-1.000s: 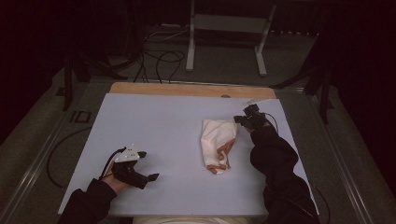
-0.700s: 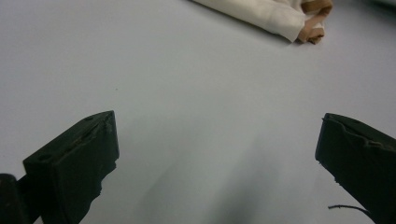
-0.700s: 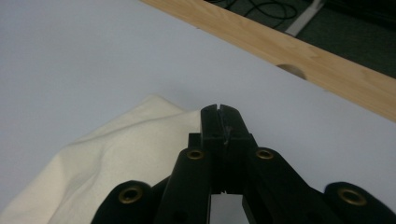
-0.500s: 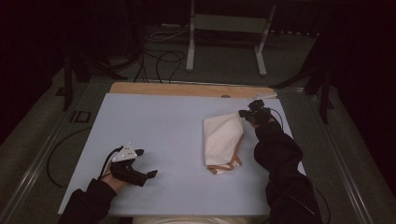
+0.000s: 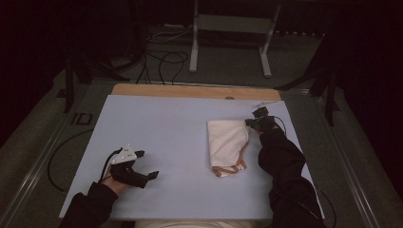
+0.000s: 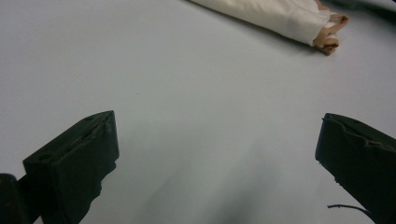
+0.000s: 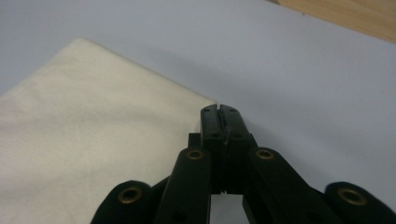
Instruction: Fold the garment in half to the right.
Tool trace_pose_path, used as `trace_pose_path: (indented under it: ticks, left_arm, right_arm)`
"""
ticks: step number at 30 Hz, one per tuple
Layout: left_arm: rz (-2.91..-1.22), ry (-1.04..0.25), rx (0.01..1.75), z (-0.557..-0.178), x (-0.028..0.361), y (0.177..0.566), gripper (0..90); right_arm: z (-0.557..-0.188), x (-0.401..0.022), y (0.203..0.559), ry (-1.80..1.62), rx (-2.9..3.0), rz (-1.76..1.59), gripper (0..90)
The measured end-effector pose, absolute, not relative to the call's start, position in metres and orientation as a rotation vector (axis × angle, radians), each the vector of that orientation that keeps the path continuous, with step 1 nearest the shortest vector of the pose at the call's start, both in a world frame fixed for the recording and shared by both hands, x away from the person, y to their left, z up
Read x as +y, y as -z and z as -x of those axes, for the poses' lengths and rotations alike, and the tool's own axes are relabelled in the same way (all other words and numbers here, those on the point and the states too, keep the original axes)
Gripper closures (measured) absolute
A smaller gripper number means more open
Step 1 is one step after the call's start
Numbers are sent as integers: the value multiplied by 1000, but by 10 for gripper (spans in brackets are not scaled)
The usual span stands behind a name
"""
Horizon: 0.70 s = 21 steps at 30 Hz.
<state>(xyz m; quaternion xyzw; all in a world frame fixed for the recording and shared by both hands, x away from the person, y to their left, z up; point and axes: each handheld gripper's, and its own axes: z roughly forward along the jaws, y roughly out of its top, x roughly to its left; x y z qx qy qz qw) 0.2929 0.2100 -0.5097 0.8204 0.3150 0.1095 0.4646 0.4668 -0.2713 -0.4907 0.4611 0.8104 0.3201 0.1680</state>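
The left tongs (image 5: 153, 175) rested on the near left part of the bench (image 5: 166, 123), jaws wide apart with nothing between them, as the left gripper view confirmed (image 6: 217, 154). The cloth bag (image 5: 227, 142) lay flat on the right half of the bench, well apart from the left tongs, its brown strap (image 5: 228, 169) at the near end.

At the bag's far right corner, the right tongs (image 5: 248, 122) were pressed together. In the right gripper view (image 7: 219, 109) the tips sat at the corner of the cream fabric (image 7: 93, 140); whether any fabric was pinched between them could not be told.

Judged step: spreading or flattening the bag, with 1 corner being set down. The next move would call for parting the right tongs and withdrawing without dragging the corner, then bringing the left tongs across to the strap end.
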Motion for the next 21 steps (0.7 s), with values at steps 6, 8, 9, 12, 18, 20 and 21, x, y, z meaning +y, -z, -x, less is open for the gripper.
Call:
trace_pose_path:
  ticks: [6,8,9,12,18,20,21]
  left_arm:
    - [-2013,-287,771,-292,210,509,1]
    - [-2017,-290,772,-292,210,509,1]
    - [-2018,-294,770,-292,209,509,1]
    - [-2015,-295,768,-292,209,509,1]
    - [-2006,-305,768,-292,211,508,1]
    - [-2006,-309,771,-292,211,508,1]
    - [-2006,-308,773,-292,211,509,1]
  right_arm:
    - [-469,-273,499,-893,2311,-1328,900]
    - [-469,-274,502,-880,2314,-1332,900]
    - [-469,-274,504,-869,2317,-1336,900]
    - [-470,-274,507,-861,2320,-1343,900]
    - [-471,-274,514,-844,2323,-1346,900]
    - [-471,-275,515,-847,2326,-1351,899]
    - [-471,-275,516,-852,2322,-1353,899]
